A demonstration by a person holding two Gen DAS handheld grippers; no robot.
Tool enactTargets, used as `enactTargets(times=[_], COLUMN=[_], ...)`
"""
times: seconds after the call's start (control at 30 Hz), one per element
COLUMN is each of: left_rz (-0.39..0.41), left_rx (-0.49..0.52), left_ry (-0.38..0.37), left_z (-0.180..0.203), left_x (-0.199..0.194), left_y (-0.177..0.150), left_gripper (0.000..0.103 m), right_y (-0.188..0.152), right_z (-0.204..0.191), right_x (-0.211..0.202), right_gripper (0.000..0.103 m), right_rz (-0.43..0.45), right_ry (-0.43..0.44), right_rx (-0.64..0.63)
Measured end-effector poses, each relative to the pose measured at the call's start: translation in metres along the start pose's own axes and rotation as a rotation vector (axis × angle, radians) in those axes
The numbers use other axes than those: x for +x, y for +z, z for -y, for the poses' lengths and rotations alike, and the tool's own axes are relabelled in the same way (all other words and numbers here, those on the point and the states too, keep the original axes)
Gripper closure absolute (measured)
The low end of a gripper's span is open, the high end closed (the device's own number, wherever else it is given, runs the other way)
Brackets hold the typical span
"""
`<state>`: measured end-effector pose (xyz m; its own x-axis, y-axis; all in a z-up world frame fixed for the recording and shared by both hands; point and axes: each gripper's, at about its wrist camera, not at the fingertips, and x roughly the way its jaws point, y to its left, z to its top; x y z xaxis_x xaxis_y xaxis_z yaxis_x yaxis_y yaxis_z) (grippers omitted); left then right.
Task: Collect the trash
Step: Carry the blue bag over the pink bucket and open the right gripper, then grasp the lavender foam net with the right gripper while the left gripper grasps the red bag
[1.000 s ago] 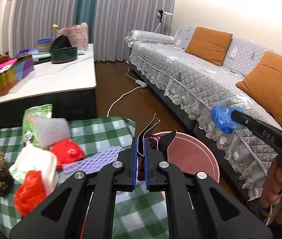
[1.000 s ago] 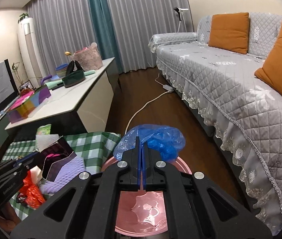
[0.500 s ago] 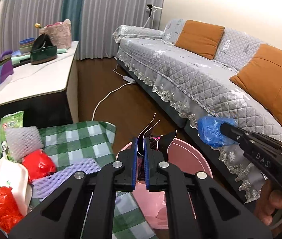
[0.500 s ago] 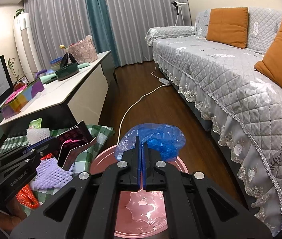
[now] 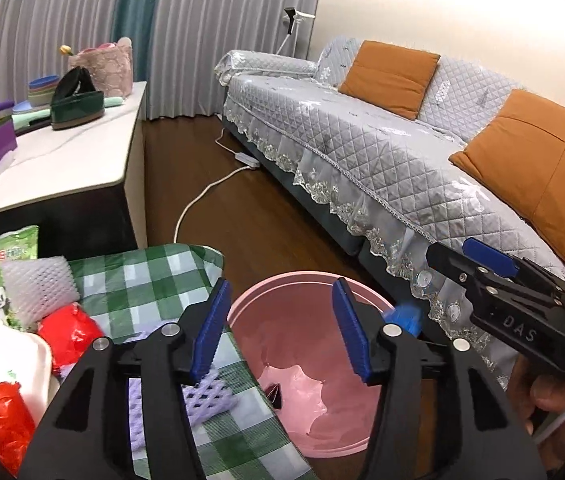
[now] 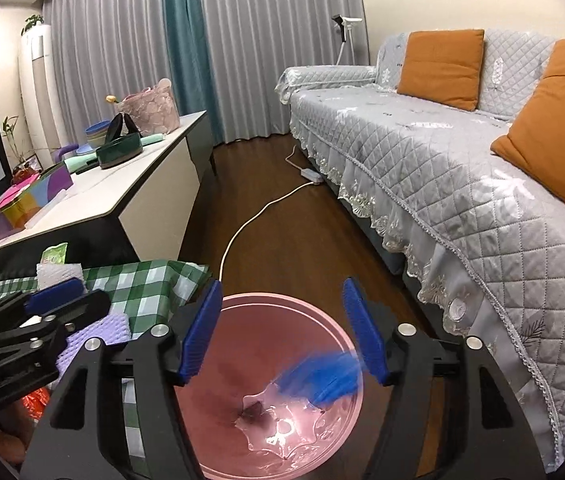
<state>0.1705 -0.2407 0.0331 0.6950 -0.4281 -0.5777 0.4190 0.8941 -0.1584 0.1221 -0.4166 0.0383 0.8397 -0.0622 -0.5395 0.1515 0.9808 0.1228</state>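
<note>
Both grippers hang over a pink bin (image 5: 306, 276) on the floor. My left gripper (image 5: 280, 332) has its jaws opening and nothing is between them. A dark snack wrapper (image 5: 276, 394) lies inside the bin (image 6: 278, 297), low against its near wall. My right gripper (image 6: 280, 334) also has its jaws opening. A blue plastic bag (image 6: 322, 376), blurred, drops free below its right pad into the bin. In the left wrist view the right gripper (image 5: 458, 260) reaches in from the right, with the blue bag (image 5: 404, 318) under it.
A green checked cloth (image 5: 142, 280) left of the bin carries red bags (image 5: 68, 336), a white foam net (image 5: 36, 288), a purple foam net (image 5: 202, 400), a white tray (image 5: 14, 364) and a green packet (image 5: 14, 248). A grey sofa (image 6: 462, 184) stands right; a white cable (image 6: 250, 220) crosses the floor.
Both grippers have gone from shut to open. The dark wrapper left the left jaws and lies in the bin. The blue bag left the right jaws and is falling.
</note>
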Motion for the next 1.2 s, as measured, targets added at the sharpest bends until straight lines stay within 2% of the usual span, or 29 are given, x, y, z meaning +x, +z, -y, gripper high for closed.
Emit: enactTargets(times=[0.13,0.23,0.47,0.6,0.93,1.07,1.2], left_rz=[0.04,0.067,0.134,0.142,0.16,0.162,0.15], left_rx=[0.006,0.008,0.024,0.014,0.002,-0.034,-0.069], left_ry=[0.025,0.02,0.076,0.086,0.203,0.248,0.271], left_z=[-0.003,-0.008,-0.018,-0.03,-0.083,-0.106,-0.124], left_x=[-0.018,-0.033,-0.08,-0.109,-0.18,-0.192,-0.183], left_y=[-0.003,-0.005,-0.012,-0.018,-0.046,-0.059,-0.073], left_gripper=[0.045,0.045,0.045,0.045,0.045,0.045,0.045], right_y=[0.002,0.003,0.005,0.003,-0.004,-0.012,-0.02], right_z=[0.001,-0.003,-0.019,-0.038,-0.107,-0.126,-0.132], right_x=[-0.007,-0.011,-0.028,-0.035,-0.056,-0.047,-0.027], right_gripper=[0.027,0.027,0.027,0.03,0.039,0.039,0.039], right_rz=[0.037,0.052,0.091,0.075,0.075,0.04,-0.011], right_ry=[-0.004,0.009,0.031,0.094,0.243,0.27,0.268], right_rx=[0.014,0.009,0.007,0.004,-0.074,-0.103,-0.1])
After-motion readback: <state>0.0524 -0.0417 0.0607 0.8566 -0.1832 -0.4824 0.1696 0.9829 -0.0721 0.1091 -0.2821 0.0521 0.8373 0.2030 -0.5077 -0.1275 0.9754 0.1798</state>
